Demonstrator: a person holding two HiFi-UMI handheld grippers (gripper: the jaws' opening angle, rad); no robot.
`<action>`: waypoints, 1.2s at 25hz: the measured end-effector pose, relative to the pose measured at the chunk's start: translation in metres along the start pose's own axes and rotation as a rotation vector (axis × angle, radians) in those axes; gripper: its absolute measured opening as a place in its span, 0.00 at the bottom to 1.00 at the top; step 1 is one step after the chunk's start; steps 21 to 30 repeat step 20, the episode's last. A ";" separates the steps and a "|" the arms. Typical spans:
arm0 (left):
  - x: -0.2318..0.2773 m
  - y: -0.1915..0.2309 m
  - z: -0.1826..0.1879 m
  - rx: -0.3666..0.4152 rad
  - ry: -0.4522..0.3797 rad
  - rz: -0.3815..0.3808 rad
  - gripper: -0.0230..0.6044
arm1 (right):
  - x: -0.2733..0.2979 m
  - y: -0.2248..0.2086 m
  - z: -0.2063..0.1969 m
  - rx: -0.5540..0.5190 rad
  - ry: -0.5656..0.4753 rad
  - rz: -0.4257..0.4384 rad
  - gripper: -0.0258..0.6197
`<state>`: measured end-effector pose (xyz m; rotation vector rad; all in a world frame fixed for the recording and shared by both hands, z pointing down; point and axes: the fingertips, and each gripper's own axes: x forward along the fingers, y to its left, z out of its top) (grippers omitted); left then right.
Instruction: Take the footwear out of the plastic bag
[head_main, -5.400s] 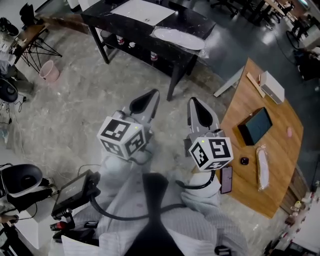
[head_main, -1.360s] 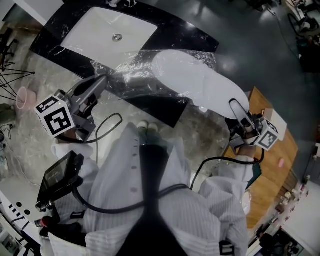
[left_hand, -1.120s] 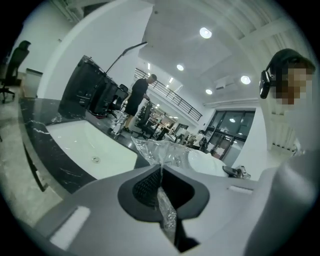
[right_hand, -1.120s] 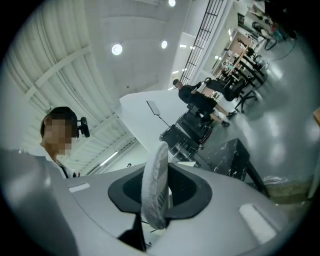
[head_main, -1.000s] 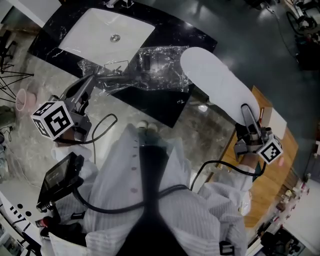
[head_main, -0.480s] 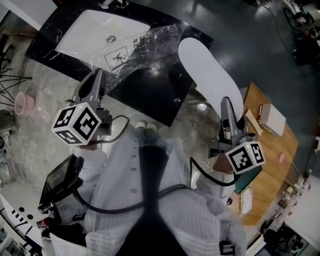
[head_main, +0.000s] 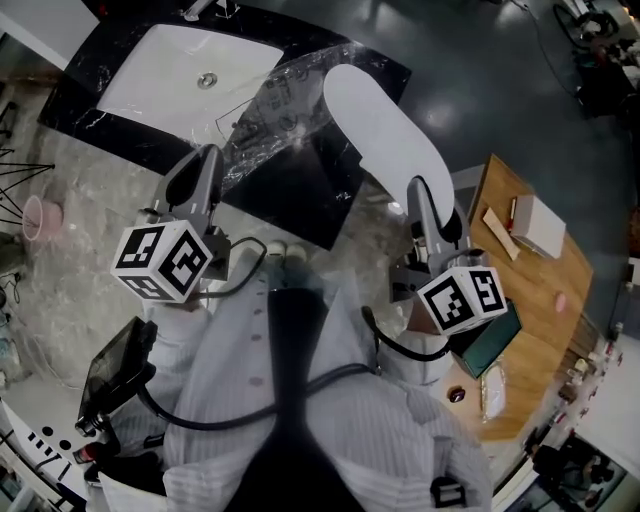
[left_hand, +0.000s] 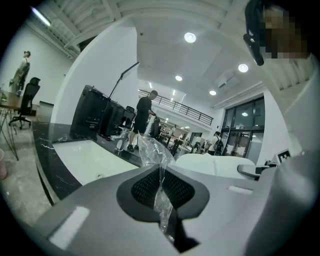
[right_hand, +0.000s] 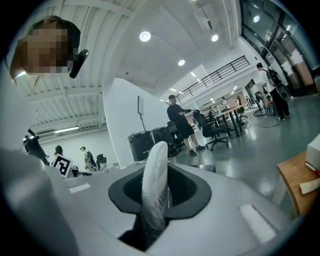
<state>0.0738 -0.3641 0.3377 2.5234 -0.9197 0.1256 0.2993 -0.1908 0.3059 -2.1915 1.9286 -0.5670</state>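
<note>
Hand-held gripper, left (left_hand: 161, 175): jaws fully together on a pinch of the clear plastic bag (head_main: 275, 115), which hangs from it.
Hand-held gripper, right (head_main: 420, 192): jaws closing on one end of the white slipper (head_main: 385, 125), which stands edge-on between them and is carried in the air.
Slipper's place: above the far side of the black worktop (head_main: 290, 195), just to the right of the bag. Its free end lies by the bag's upper corner; whether they touch cannot be told.
Done: the slipper looks out of the bag, or all but out; the bag looks limp and empty.
Left: probably drawing the two fully apart, setting the slipper down and letting the bag go.
Head view alone: slipper and bag side by side, next to the white sink (head_main: 190, 75).
Left gripper view alone: crumpled film caught between the pads.
Right gripper view alone: the slipper's thin edge rising from the jaws.
</note>
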 end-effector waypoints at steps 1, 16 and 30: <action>0.000 0.000 0.000 0.001 0.000 -0.001 0.04 | 0.000 0.000 0.000 0.004 0.000 0.001 0.18; 0.004 -0.008 0.001 0.013 0.013 -0.025 0.04 | -0.002 0.001 0.003 -0.003 -0.002 0.002 0.18; 0.004 -0.010 0.000 0.013 0.016 -0.027 0.04 | -0.004 0.000 0.003 -0.006 0.000 -0.005 0.18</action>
